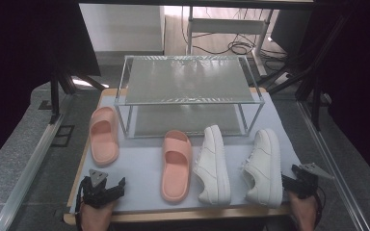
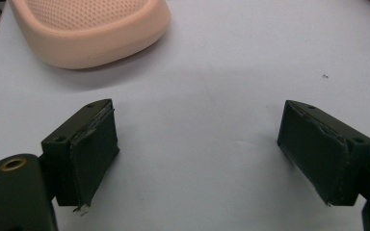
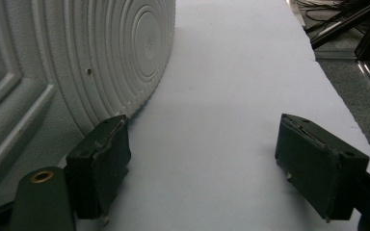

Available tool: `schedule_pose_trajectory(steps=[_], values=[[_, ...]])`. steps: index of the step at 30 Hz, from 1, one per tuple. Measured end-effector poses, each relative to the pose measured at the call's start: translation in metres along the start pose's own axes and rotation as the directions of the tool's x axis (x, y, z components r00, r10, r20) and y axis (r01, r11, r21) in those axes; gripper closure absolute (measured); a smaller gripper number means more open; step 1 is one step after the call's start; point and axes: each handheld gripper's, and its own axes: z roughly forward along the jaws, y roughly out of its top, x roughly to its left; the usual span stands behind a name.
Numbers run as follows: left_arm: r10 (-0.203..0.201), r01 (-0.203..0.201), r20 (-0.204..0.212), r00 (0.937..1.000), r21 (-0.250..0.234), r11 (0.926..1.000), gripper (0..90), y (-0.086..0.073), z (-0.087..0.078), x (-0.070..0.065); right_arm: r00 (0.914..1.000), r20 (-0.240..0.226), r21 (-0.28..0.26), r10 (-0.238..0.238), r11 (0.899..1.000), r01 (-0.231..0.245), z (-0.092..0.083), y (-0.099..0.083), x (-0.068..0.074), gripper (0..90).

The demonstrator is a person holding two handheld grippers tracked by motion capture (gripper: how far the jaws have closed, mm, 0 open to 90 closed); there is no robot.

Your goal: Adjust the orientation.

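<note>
Two pink slides and two white sneakers lie on the pale mat (image 1: 139, 192). One pink slide (image 1: 103, 134) is at the left, the other (image 1: 177, 163) in the middle. A white sneaker (image 1: 213, 163) lies beside it, and a second white sneaker (image 1: 264, 166) rests on its side at the right. My left gripper (image 1: 112, 186) is open at the mat's front left corner; in its own view the left gripper (image 2: 197, 149) holds nothing, with the pink slide (image 2: 89, 29) ahead. My right gripper (image 1: 296, 175) is open at the front right; the right gripper (image 3: 202, 163) is empty, with the ribbed sneaker sole (image 3: 77, 62) just left of its left jaw.
A two-tier metal-framed rack (image 1: 188, 79) stands at the back of the table, both shelves bare. The mat's right edge (image 3: 337, 96) drops to grey floor near my right gripper. Black stand legs (image 1: 58, 96) and cables lie beyond the table.
</note>
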Motion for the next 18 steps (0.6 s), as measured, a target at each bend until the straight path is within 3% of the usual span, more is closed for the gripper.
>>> schedule_pose_trajectory(steps=[18], values=[[0.001, -0.001, 0.002, 1.0, 0.007, 1.0, 14.3, 0.001, -0.0003, 0.0003, 1.0, 0.0, 0.0, 0.0, 1.0, 0.0, 0.0, -0.0001, -0.0001, 19.9]])
